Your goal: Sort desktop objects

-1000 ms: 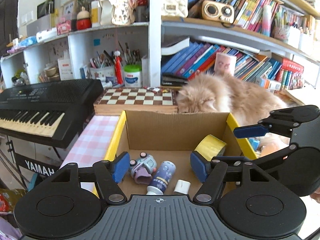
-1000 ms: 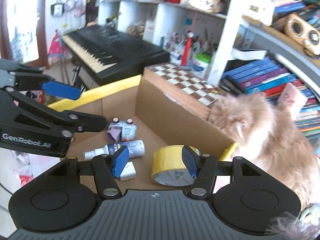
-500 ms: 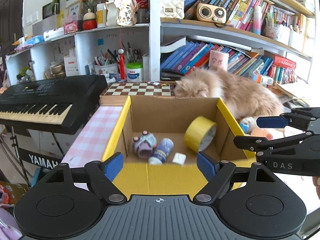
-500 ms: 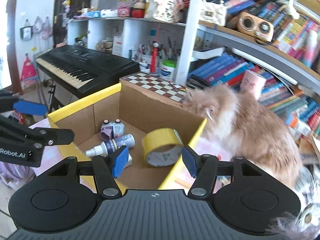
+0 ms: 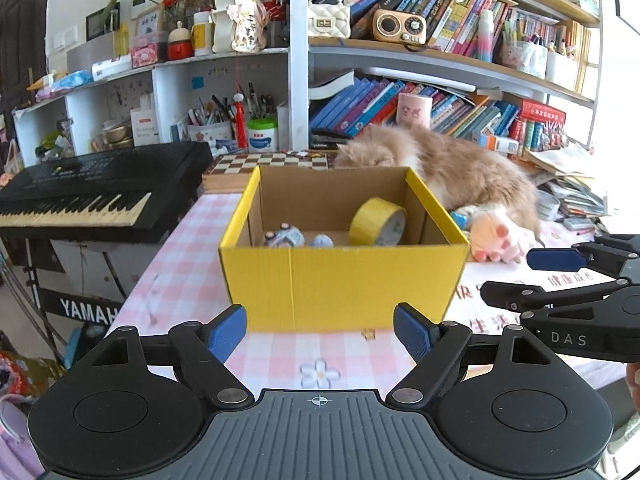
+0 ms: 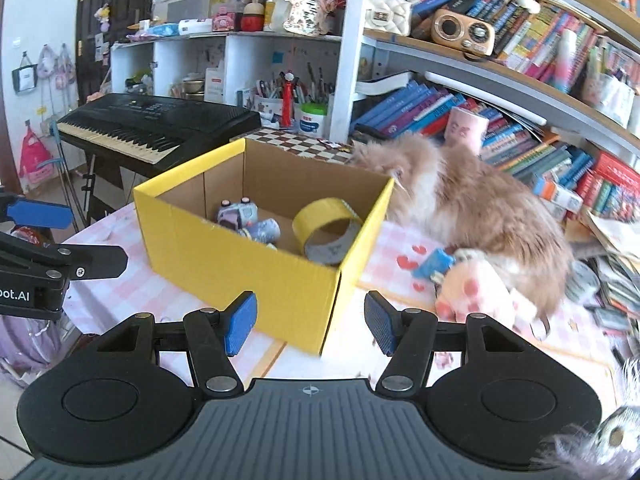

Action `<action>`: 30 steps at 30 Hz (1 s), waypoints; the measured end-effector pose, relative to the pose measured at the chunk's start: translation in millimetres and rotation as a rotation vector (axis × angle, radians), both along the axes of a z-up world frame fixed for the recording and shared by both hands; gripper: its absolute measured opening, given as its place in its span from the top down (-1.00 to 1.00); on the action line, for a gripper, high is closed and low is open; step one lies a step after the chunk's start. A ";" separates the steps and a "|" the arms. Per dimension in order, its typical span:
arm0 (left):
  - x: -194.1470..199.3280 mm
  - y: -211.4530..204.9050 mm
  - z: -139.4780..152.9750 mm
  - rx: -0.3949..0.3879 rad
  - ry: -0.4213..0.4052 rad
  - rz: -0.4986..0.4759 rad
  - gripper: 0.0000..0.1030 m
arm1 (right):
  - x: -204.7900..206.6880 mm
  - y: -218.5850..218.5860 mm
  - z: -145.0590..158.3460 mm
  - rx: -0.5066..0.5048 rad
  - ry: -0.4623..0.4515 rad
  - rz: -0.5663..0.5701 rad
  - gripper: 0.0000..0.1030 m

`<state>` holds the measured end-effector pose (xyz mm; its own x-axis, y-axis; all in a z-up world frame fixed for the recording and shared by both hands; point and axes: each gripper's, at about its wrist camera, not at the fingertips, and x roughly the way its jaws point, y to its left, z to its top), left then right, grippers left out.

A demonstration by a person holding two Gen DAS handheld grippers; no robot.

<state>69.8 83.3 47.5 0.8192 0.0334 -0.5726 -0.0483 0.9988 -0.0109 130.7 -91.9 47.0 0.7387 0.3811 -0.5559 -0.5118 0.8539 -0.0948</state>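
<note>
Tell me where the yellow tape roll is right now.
In both wrist views the yellow tape roll stands on edge inside the yellow box, leaning at its right wall, right of the small toy.

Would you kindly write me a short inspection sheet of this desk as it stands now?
Surface: pink checked tablecloth, mostly bare in front.
Job's things: yellow box holds a tape roll, toy camera and small bottle.
Clutter: cat, plush paw, blue toy beside the box.
Grippers: left gripper and right gripper both open, empty.
Cables: nothing seen.
Surroundings: keyboard, chessboard, bookshelves.
</note>
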 end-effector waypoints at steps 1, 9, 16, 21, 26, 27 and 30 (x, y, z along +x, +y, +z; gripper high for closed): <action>-5.0 -0.3 -1.1 -0.002 0.003 0.002 -0.62 | -5.9 -1.5 -0.8 0.003 0.003 -0.012 -0.11; -37.7 -1.1 -9.1 -0.008 0.018 0.027 -0.62 | -43.7 -10.6 -12.3 0.030 0.069 -0.125 -0.12; -58.5 -8.2 -20.6 -0.006 0.049 0.027 -0.63 | -71.3 -8.2 -23.1 0.021 0.093 -0.131 -0.13; -69.9 -11.2 -24.7 -0.002 0.057 0.022 -0.63 | -82.0 -7.9 -26.6 -0.002 0.091 -0.119 -0.15; -76.2 -14.3 -28.1 -0.010 0.062 0.019 -0.63 | -91.8 -9.0 -30.5 -0.005 0.096 -0.112 -0.15; -76.5 -15.4 -28.5 -0.010 0.064 0.014 -0.63 | -93.3 -9.8 -30.8 -0.007 0.093 -0.115 -0.15; -75.7 -20.8 -29.5 -0.007 0.069 -0.006 -0.63 | -98.1 -13.4 -32.9 -0.023 0.075 -0.128 -0.18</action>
<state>-6.0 62.5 18.0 0.7779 0.0241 -0.6279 -0.0428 0.9990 -0.0147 32.7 -105.3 14.0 0.7364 0.2729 -0.6191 -0.4055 0.9105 -0.0810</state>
